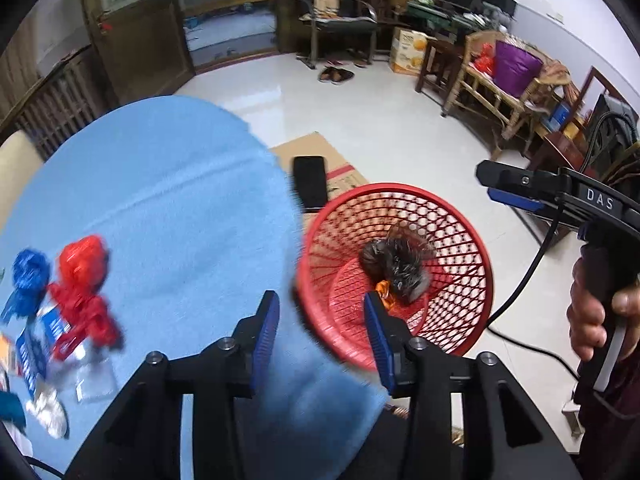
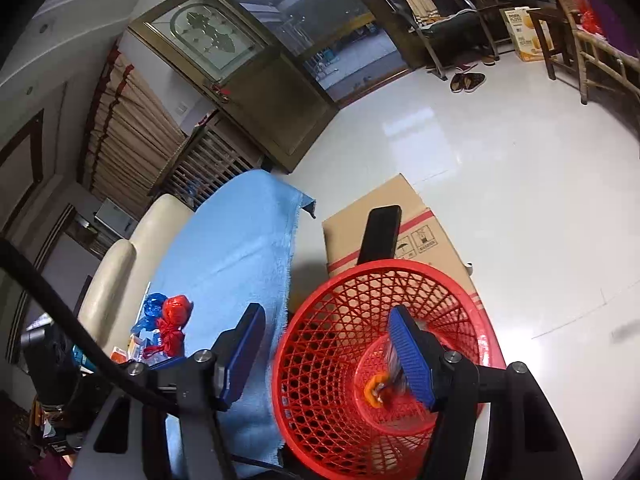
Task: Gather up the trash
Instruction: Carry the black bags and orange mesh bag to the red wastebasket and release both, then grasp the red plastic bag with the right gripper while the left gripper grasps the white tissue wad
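Left wrist view: dark crumpled trash (image 1: 394,266) lies in the red basket (image 1: 460,240) beside the blue-clothed desk (image 1: 168,184). "DAS" reads on the right gripper (image 1: 494,184). Both the left gripper (image 1: 320,320) and the right have fingers apart, holding nothing.

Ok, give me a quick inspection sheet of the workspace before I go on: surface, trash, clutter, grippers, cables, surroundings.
Surface: table under a blue cloth.
Job's things: red basket beside the table, holding dark crumpled trash and an orange scrap; red wrapper, blue wrapper and clear packaging lie on the cloth.
Clutter: black phone on a cardboard box.
Grippers: left hand-held gripper open, empty; right hand-held gripper open over the basket.
Cables: black cable from the right handle.
Surroundings: tiled floor, wooden chairs, slippers, glass door.
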`<act>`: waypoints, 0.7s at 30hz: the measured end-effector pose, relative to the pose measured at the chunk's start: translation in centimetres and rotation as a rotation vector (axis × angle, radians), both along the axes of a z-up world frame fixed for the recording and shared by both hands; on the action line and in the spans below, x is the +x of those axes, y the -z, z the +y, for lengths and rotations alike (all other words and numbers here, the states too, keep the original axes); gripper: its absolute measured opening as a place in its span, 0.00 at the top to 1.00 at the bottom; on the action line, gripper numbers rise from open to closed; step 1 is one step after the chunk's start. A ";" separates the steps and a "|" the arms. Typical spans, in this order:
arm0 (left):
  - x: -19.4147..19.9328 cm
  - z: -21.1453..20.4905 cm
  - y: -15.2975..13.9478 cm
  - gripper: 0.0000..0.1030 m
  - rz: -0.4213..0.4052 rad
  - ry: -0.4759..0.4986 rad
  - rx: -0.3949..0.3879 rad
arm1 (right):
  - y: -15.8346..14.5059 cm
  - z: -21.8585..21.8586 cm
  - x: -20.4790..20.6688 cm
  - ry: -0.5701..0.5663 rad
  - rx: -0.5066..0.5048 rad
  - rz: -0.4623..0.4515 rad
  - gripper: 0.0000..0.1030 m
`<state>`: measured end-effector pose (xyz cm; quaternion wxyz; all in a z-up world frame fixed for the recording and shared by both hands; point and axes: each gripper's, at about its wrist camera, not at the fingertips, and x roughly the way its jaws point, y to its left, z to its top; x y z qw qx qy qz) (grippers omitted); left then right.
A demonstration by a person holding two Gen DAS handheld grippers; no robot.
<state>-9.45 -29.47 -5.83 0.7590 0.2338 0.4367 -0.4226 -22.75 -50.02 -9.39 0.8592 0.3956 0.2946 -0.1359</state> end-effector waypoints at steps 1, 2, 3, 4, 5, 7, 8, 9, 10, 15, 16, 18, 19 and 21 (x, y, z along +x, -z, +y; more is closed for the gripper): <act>0.2 1.3 -0.2 0.51 -0.008 -0.020 -0.006 | 0.0 0.2 0.2 -0.005 -0.004 0.000 0.33; 0.4 2.8 -0.4 0.50 -0.017 -0.046 -0.011 | -0.2 0.7 0.5 -0.015 -0.012 0.001 0.33; 0.6 3.8 -0.6 0.50 -0.022 -0.065 -0.013 | -0.2 1.1 0.9 -0.022 -0.017 0.000 0.33; 1.0 5.3 -0.8 0.50 -0.028 -0.098 -0.021 | -0.4 1.7 1.3 -0.038 -0.020 -0.002 0.33; 1.3 6.6 -0.9 0.50 -0.030 -0.127 -0.030 | -0.4 2.1 1.8 -0.051 -0.020 -0.003 0.33; 2.4 10.0 -1.4 0.48 -0.030 -0.210 -0.059 | -0.6 3.4 3.0 -0.091 -0.019 -0.003 0.33; 2.9 11.5 -1.6 0.47 -0.032 -0.249 -0.071 | -0.8 4.2 3.8 -0.115 -0.023 -0.001 0.33; 3.5 13.3 -1.9 0.45 -0.036 -0.295 -0.087 | -1.0 5.1 4.6 -0.139 -0.029 0.001 0.33; 4.0 14.8 -2.0 0.45 -0.038 -0.336 -0.099 | -1.3 5.9 5.5 -0.163 -0.034 0.002 0.33; 6.7 22.7 -1.2 0.41 -0.043 -0.533 -0.122 | -2.2 11.0 11.3 -0.320 -0.067 0.009 0.33; 7.3 24.0 -0.9 0.41 -0.035 -0.569 -0.126 | -2.3 12.2 12.7 -0.354 -0.078 0.014 0.33; 8.4 26.6 -0.3 0.41 -0.012 -0.634 -0.140 | -2.3 14.2 15.4 -0.418 -0.087 0.026 0.33; 9.0 27.8 -0.1 0.41 -0.003 -0.663 -0.145 | -2.2 15.2 16.8 -0.446 -0.092 0.032 0.33; 10.0 29.6 0.5 0.41 0.008 -0.703 -0.153 | -1.9 16.9 19.5 -0.486 -0.107 0.042 0.33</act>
